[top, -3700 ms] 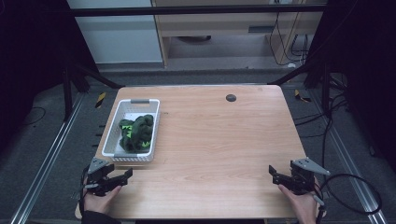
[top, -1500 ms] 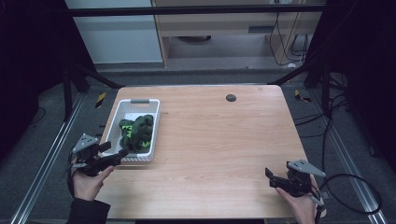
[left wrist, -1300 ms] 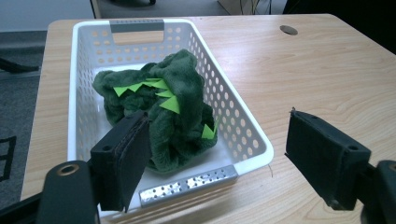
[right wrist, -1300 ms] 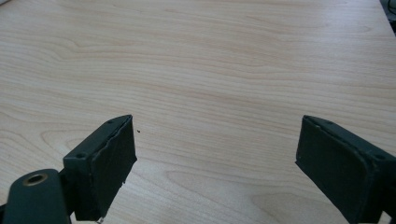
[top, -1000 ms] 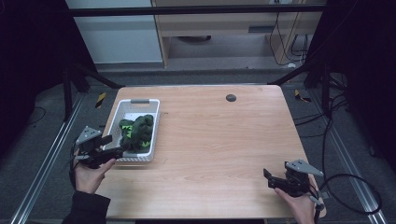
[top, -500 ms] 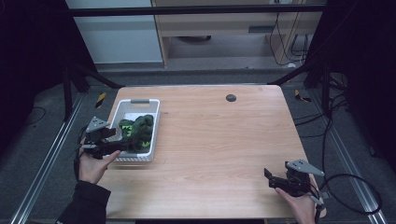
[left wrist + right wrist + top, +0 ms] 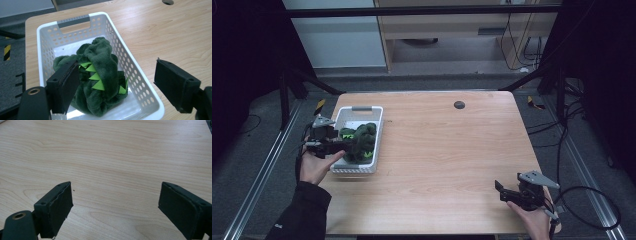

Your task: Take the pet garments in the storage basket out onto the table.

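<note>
A dark green plush toy (image 7: pixel 361 139) with bright green spikes (image 7: pixel 96 80) lies bunched in a white perforated basket (image 7: pixel 373 125) at the table's left. My left gripper (image 7: pixel 343 145) hovers over the basket's near left side, open, its jaws wide to either side of the toy (image 7: pixel 100 75) and not touching it. My right gripper (image 7: pixel 504 191) rests low at the table's near right corner, open, with bare wood between its jaws (image 7: pixel 115 202).
The wooden table (image 7: pixel 447 150) stretches bare between the basket and the right gripper. A round cable hole (image 7: pixel 459 104) sits near the far edge. The basket's grey handle (image 7: pixel 73 20) faces away. Dark frame rails and floor surround the table.
My left gripper has risen from the table's near left corner and moved forward over the basket, toward the plush toy. The right gripper has barely shifted.
</note>
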A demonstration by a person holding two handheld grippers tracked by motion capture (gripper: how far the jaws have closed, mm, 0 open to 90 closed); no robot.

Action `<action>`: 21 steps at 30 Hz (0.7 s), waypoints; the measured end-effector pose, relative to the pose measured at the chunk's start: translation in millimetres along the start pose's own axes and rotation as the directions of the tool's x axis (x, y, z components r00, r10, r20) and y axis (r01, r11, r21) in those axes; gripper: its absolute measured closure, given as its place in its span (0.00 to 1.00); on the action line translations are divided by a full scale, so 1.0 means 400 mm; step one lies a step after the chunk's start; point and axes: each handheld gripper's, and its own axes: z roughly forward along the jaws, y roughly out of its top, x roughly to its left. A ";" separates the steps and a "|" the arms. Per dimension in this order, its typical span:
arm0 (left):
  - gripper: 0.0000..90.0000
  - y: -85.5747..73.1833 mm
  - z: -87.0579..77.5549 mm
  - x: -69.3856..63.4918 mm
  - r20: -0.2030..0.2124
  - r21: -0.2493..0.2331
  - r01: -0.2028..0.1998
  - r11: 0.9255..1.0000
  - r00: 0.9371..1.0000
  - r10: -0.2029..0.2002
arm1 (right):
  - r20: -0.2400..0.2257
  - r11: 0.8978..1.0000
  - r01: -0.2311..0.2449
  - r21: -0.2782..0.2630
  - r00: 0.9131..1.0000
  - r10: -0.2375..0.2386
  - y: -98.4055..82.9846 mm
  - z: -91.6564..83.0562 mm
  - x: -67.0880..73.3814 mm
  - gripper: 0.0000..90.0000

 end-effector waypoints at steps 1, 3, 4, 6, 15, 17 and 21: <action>0.22 0.004 0.004 0.003 0.002 0.004 0.002 1.000 1.000 -0.002 | 0.001 1.000 0.001 -0.001 1.000 -0.001 0.000 0.000 0.000 0.13; 0.22 0.010 0.008 0.005 -0.005 0.017 -0.006 1.000 1.000 0.006 | 0.002 1.000 0.003 -0.002 1.000 -0.003 0.000 0.000 -0.001 0.13; 0.22 0.013 0.010 0.006 -0.005 0.016 -0.004 1.000 1.000 0.004 | 0.001 1.000 0.000 -0.001 1.000 0.000 0.000 0.000 -0.001 0.13; 0.22 0.020 0.014 0.010 -0.008 0.023 -0.006 1.000 1.000 0.006 | 0.000 1.000 0.001 0.000 1.000 -0.001 0.000 0.000 0.000 0.13; 0.22 0.034 0.045 0.021 -0.012 0.075 -0.007 0.997 1.000 0.008 | -0.004 1.000 0.005 0.007 1.000 -0.005 0.000 0.003 0.000 0.13; 0.22 0.037 0.052 0.025 -0.014 0.087 -0.008 0.996 1.000 0.009 | -0.004 1.000 0.007 0.010 1.000 -0.007 -0.001 0.003 0.000 0.13; 0.22 0.042 0.065 0.027 -0.017 0.112 -0.012 0.994 1.000 0.014 | -0.008 1.000 0.005 0.015 1.000 -0.005 -0.001 0.005 0.001 0.13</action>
